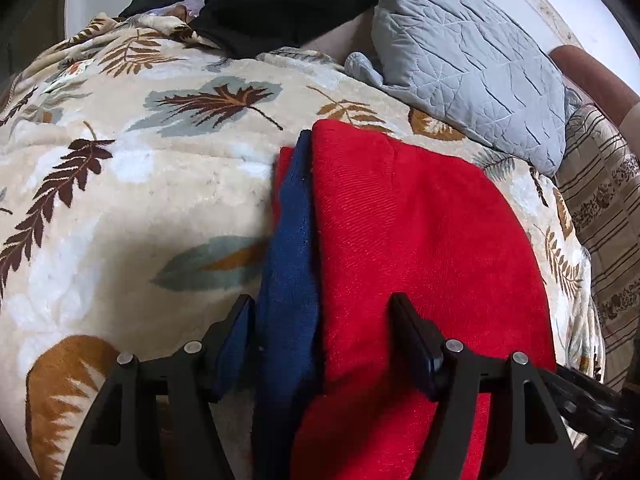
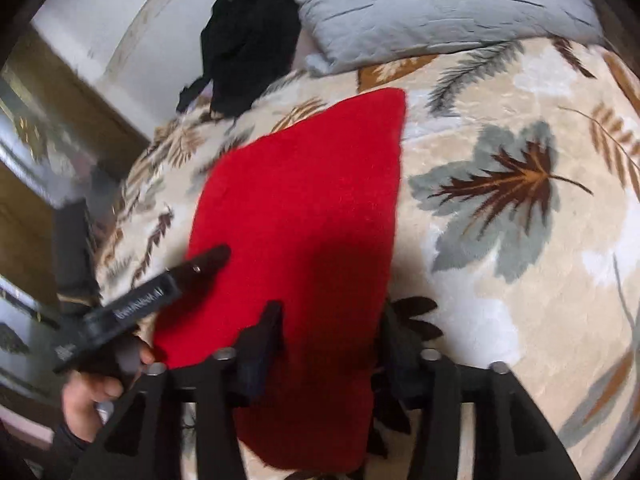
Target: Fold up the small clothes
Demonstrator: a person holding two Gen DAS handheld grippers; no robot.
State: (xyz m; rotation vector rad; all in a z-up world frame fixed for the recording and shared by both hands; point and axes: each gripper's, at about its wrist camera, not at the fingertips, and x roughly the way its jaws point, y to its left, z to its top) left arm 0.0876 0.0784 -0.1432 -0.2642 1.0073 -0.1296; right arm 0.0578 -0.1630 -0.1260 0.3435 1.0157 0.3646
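Lying folded on the blanket [image 1: 120,200], red garment [image 1: 420,240] sits beneath both released hand-held grippers

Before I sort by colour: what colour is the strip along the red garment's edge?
Dark blue strip beside the red garment; left wrist view.

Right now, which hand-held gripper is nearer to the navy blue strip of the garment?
Left. The left hand-held gripper straddles the navy blue strip; the right hand-held gripper is over the red garment.

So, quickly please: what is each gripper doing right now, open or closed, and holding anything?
Left gripper: open, holding nothing, poised over the folded red fleece garment.
Right gripper: open, holding nothing, fingers straddling the same garment.
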